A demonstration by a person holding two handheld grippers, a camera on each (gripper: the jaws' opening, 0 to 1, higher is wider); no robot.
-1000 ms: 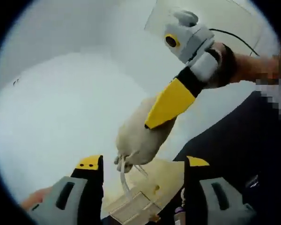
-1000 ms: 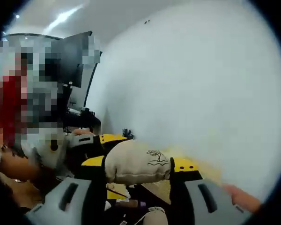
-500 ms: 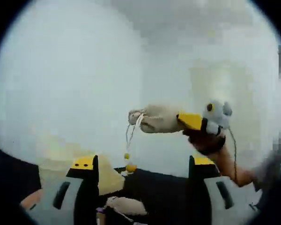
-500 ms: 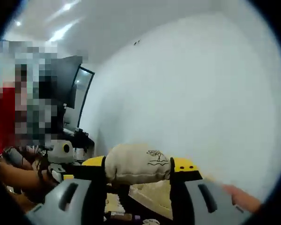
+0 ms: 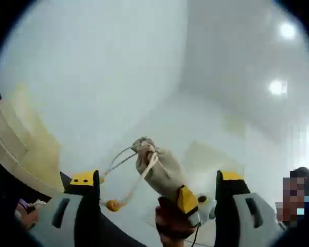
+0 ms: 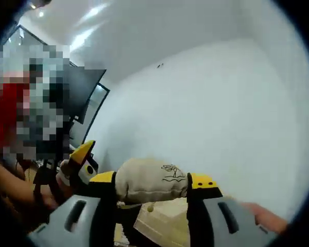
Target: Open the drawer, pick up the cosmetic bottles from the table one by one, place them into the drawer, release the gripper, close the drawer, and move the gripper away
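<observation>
Beige cloth drawstring pouch [image 6: 150, 180], soft and wrinkled with a small line drawing printed on it, sits clamped between our right gripper [image 6: 150, 186] jaws, raised before a plain white wall [image 6: 221, 113]. Our left gripper [image 5: 157, 180] stands wide apart, holding nothing; the pouch's cords and yellow bead [image 5: 112, 206] dangle before it.

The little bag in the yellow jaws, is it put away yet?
Not yet. The right gripper is shut on the beige drawstring pouch, holding it up in front of the white wall. The left gripper is open with nothing in it. Stowing the pouch in a drawer, letting go and closing it all seem left.
</observation>
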